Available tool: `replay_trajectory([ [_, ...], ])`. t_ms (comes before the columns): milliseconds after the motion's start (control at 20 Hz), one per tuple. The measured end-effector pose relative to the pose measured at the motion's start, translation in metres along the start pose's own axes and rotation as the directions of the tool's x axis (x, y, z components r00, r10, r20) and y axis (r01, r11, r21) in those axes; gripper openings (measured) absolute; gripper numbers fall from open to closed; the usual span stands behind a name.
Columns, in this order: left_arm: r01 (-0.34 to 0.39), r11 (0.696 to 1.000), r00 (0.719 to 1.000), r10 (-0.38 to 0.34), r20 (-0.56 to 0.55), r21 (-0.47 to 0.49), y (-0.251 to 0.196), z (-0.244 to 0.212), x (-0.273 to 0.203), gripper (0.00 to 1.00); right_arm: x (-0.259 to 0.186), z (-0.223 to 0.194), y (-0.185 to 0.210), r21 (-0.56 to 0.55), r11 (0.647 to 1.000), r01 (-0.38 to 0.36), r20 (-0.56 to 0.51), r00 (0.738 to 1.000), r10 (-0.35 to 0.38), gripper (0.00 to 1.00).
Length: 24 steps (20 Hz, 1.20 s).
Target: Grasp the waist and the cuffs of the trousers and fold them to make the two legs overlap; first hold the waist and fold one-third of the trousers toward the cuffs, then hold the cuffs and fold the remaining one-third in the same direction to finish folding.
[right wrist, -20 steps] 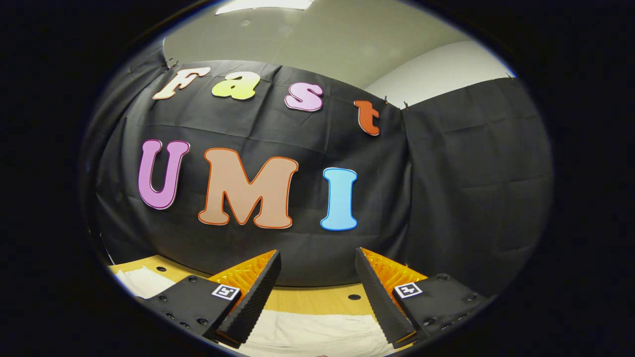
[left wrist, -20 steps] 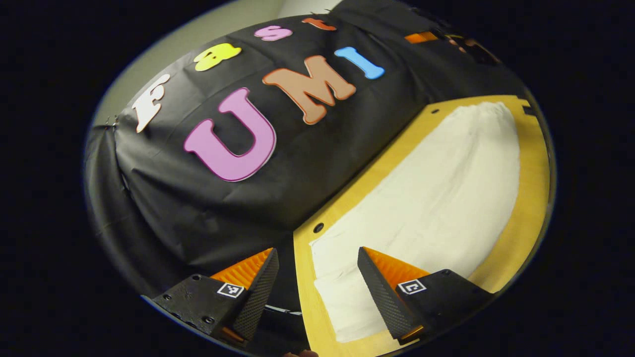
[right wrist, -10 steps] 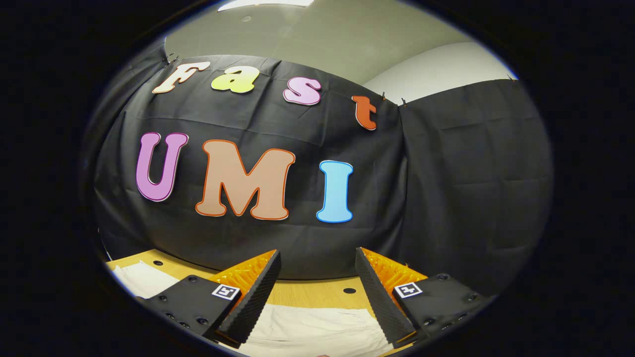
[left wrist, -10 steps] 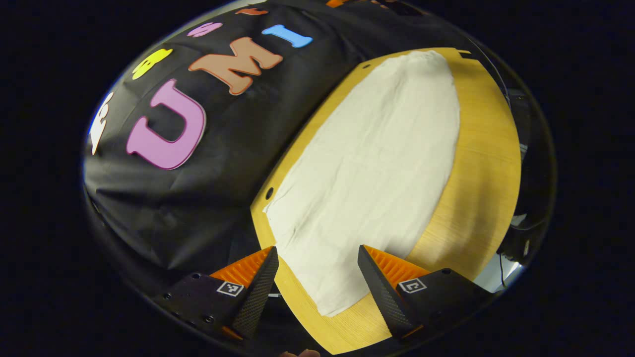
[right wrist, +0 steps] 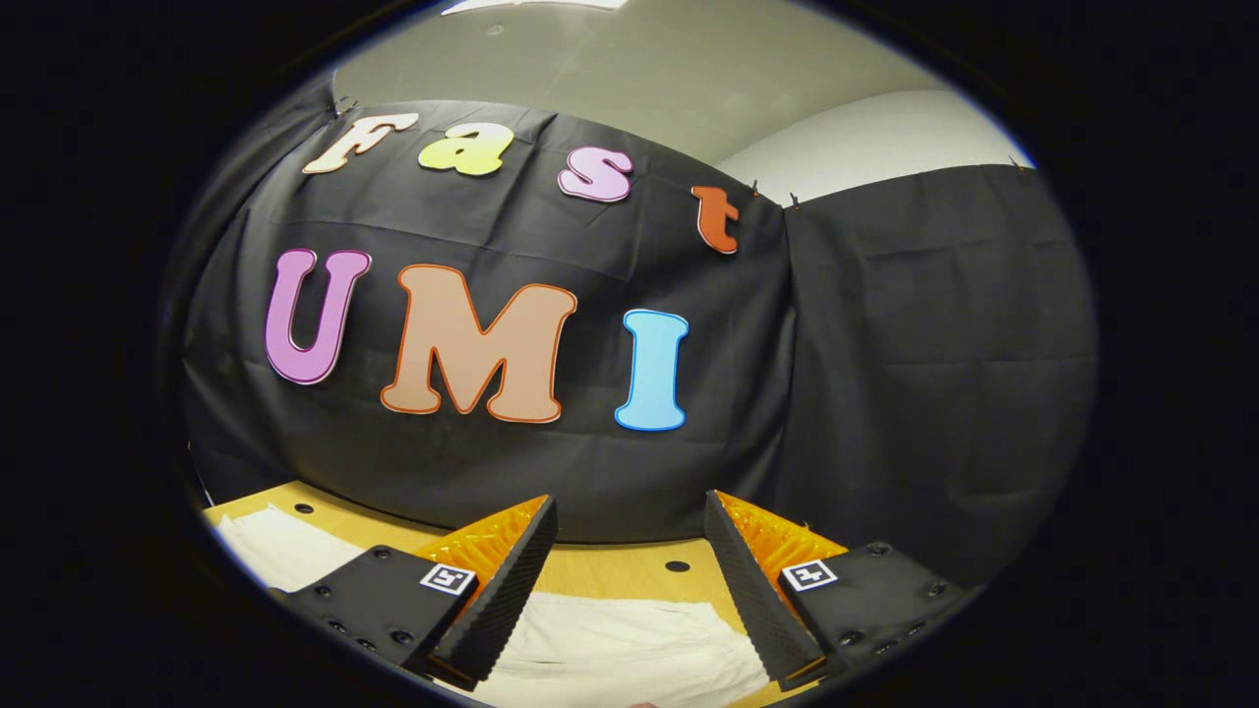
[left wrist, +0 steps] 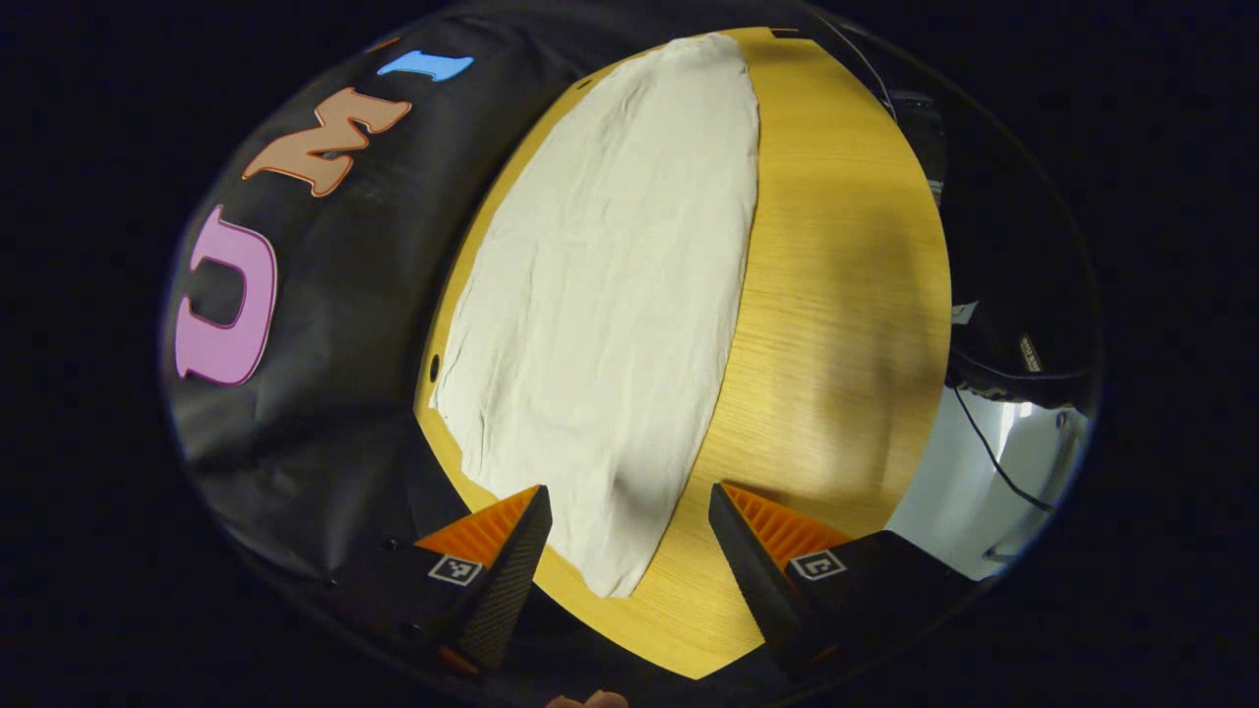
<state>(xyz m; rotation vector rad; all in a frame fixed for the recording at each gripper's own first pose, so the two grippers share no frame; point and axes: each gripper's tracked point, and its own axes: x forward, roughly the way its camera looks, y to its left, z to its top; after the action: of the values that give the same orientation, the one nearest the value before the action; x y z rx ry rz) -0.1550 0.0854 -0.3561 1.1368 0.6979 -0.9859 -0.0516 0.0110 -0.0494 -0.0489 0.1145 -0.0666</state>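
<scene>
Cream-white trousers point(left wrist: 610, 295) lie flat and lengthwise on the wooden table point(left wrist: 836, 295) in the left gripper view. One end of them reaches down between the fingers of my left gripper point(left wrist: 629, 536), which hovers open above that end with nothing held. In the right gripper view a strip of the same trousers point(right wrist: 610, 649) lies on the table point(right wrist: 600, 570) below my right gripper point(right wrist: 629, 551). That gripper is open and holds nothing, its fingers pointing at the booth wall.
The black booth wall point(right wrist: 885, 374) runs close along the table's far edge. Small round holes point(right wrist: 677, 566) dot the tabletop near that edge. Beyond the table's other side, dark equipment and a cable point(left wrist: 993, 354) sit over a pale floor.
The left gripper has swung and tilted downward, bringing the whole length of the trousers and the table's far side into its view. The right gripper has dipped slightly, showing a little more table.
</scene>
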Motion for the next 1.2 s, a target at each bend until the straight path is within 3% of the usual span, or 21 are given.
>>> replay_trajectory([
  [250,0.059,0.995,0.998,-0.057,-0.025,0.075,-0.006,0.001,0.01,0.92,-0.001,0.006,-0.008,-0.025,0.999,0.023,0.018,1.0,-0.023,0.98],
  [300,0.052,0.993,0.998,-0.049,-0.027,0.108,-0.003,0.002,0.011,0.88,-0.001,0.005,-0.008,-0.024,0.999,0.027,0.016,1.0,-0.026,0.98],
  [400,0.046,0.989,0.999,-0.043,-0.024,0.143,0.001,0.006,0.016,0.88,-0.001,0.003,-0.012,-0.03,0.999,0.038,0.013,0.999,-0.038,0.98],
  [650,0.038,0.993,0.999,-0.035,-0.023,0.112,0.016,0.008,0.03,0.88,-0.001,-0.006,-0.016,-0.01,0.998,0.058,-0.007,0.998,-0.058,0.98],
  [900,-0.023,0.992,1.0,0.025,-0.014,0.125,0.031,0.013,0.046,0.87,-0.003,-0.005,-0.019,-0.015,0.998,0.062,-0.008,0.998,-0.062,0.97],
  [950,-0.025,0.993,1.0,0.027,-0.013,0.117,0.03,0.013,0.048,0.81,-0.002,-0.004,-0.021,-0.02,0.998,0.064,-0.006,0.998,-0.065,0.97],
  [1100,-0.037,0.991,0.999,0.038,-0.01,0.128,0.022,0.014,0.049,0.51,-0.004,-0.006,-0.028,-0.028,0.997,0.074,-0.012,0.997,-0.075,0.98],
  [1200,-0.032,0.99,0.999,0.034,-0.015,0.136,0.017,0.013,0.049,0.39,-0.006,-0.009,-0.033,-0.032,0.996,0.081,-0.022,0.996,-0.082,0.98],
])
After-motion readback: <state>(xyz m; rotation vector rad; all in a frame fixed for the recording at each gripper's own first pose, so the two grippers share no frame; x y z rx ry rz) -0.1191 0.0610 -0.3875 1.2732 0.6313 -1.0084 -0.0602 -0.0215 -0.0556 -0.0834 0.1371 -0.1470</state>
